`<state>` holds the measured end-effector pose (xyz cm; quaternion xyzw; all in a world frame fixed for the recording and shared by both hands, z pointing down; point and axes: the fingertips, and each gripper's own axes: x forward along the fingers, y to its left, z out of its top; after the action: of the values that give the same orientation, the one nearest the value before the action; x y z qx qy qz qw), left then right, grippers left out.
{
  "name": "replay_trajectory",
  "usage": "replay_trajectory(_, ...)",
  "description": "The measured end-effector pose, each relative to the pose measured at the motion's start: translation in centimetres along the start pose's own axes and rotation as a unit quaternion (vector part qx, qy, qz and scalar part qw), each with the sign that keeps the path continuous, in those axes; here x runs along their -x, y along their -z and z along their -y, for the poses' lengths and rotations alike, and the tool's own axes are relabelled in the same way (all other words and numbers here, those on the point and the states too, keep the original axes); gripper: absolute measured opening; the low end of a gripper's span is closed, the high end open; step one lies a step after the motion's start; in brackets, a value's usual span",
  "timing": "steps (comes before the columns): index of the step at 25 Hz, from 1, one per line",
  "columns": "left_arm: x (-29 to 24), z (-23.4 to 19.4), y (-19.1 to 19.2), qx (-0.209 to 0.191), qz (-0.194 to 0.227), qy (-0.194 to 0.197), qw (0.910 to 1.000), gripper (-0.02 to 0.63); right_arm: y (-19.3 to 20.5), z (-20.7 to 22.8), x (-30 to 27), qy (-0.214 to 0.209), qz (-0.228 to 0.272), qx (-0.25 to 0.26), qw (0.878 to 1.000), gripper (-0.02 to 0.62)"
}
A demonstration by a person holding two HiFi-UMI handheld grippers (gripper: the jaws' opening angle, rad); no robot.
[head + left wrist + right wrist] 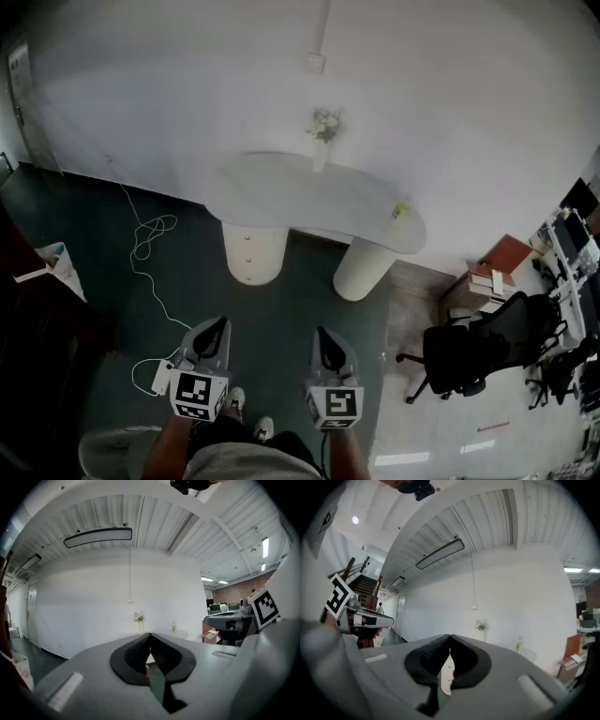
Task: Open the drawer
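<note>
**Grippers.** The left gripper (150, 637) is clenched: in its own view the dark pads meet at the tips, with nothing between them. The right gripper (450, 638) is likewise clenched and empty. In the head view both are held side by side, close to the person's body and roughly level, pointing toward the furniture ahead. This looks like a carry posture, not a working one, since neither gripper is near anything.

**Task object.** A white oval table (281, 183) stands against the wall, well apart from both grippers. It rests on two round pedestals. The left pedestal (253, 267) carries two small knobs (248, 242), one above the other. These most likely mark the drawer fronts, though the seams are too small to make out. No drawer appears pulled out. The right pedestal (364, 269) shows no knob.

**Surroundings.** A vase of flowers (323, 131) and a small bottle (400, 212) stand on the tabletop. A white cable (148, 239) trails across the dark floor to the left of the approach path. A black office chair (466, 352) stands to the right.

**Status.** The task is judged not yet begun. The next step calls for closing the gap to the left pedestal and releasing one gripper's jaws before they reach a knob. The cable is a possible trip hazard.
</note>
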<state>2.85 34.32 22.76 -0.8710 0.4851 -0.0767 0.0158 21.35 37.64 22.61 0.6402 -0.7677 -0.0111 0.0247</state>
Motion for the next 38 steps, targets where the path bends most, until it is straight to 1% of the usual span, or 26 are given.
replay_trajectory(4,-0.2,0.0,0.1,0.001,-0.001,0.000,1.0000,0.011,1.0,0.2,0.1,0.000,0.000,-0.004,1.000,0.003)
replay_trajectory(13,-1.5,0.9,-0.4,-0.004,0.007,0.001,1.0000,0.011,1.0,1.8,-0.3,0.004,-0.001,-0.003,1.000,0.003)
replay_trajectory(21,-4.5,-0.4,-1.0,-0.008,0.014,-0.011,0.9998,0.011,0.8,2.4,-3.2,-0.012,0.006,0.004,1.000,0.003)
replay_trajectory(25,-6.3,-2.8,-0.6,-0.002,0.008,-0.018,0.9998,0.011,1.1,1.5,-6.3,-0.026,0.005,0.002,1.000,0.003)
replay_trajectory(29,-9.1,-6.4,0.2,0.006,0.001,-0.022,0.9997,0.011,1.6,0.7,-10.6,-0.029,-0.002,0.000,1.000,0.003)
replay_trajectory(34,-14.4,-12.2,0.9,0.008,-0.008,-0.013,0.9999,0.011,1.9,-0.3,-18.3,-0.021,-0.016,-0.006,1.000,0.003)
replay_trajectory(38,-18.1,-17.2,2.0,0.015,-0.023,-0.003,0.9996,0.011,2.5,-2.0,-24.9,-0.020,-0.025,-0.013,0.999,0.003)
